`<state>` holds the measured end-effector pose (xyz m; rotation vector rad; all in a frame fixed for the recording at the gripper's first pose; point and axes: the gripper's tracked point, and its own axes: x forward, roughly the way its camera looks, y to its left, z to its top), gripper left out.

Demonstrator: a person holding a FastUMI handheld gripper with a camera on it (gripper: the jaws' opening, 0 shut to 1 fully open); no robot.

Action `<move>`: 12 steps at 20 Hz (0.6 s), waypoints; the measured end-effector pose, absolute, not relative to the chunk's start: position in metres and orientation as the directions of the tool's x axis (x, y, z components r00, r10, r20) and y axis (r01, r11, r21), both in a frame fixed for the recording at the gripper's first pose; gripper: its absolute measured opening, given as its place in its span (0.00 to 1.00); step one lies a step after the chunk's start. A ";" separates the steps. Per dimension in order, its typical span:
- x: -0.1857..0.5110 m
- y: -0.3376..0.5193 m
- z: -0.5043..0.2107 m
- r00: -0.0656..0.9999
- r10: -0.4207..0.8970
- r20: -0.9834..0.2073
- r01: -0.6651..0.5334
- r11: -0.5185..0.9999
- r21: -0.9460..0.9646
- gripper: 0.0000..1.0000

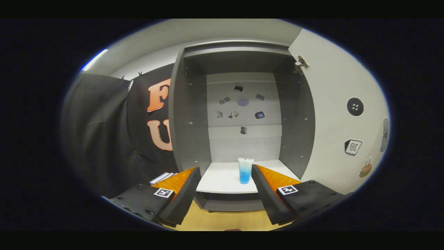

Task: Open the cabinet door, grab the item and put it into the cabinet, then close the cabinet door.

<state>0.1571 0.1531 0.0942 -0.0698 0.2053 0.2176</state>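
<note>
The grey cabinet (pixel 189 114) stands straight ahead with its white door (pixel 333 114) swung wide open to the right. A small blue-and-white tube (pixel 245 170) stands upright on the cabinet's white bottom shelf (pixel 222 178), near the front. My gripper (pixel 226 169) is open just in front of the shelf edge. The tube sits slightly beyond the fingertips (pixel 197 171), close to the right finger, and nothing is held between them.
Several small stickers dot the cabinet's back panel (pixel 242 104). More stickers and a round knob (pixel 355 106) are on the inside of the open door. Black cloth hangs left of the cabinet. A wooden tabletop (pixel 222 220) lies below the fingers.
</note>
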 end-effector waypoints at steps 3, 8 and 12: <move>0.125 0.139 0.114 0.960 0.213 -0.180 -0.229 0.971 -0.072 0.93; 0.069 0.099 0.138 0.959 0.226 -0.172 -0.240 0.969 -0.065 0.93; 0.018 0.067 0.149 0.936 0.292 -0.197 -0.301 0.953 -0.017 0.93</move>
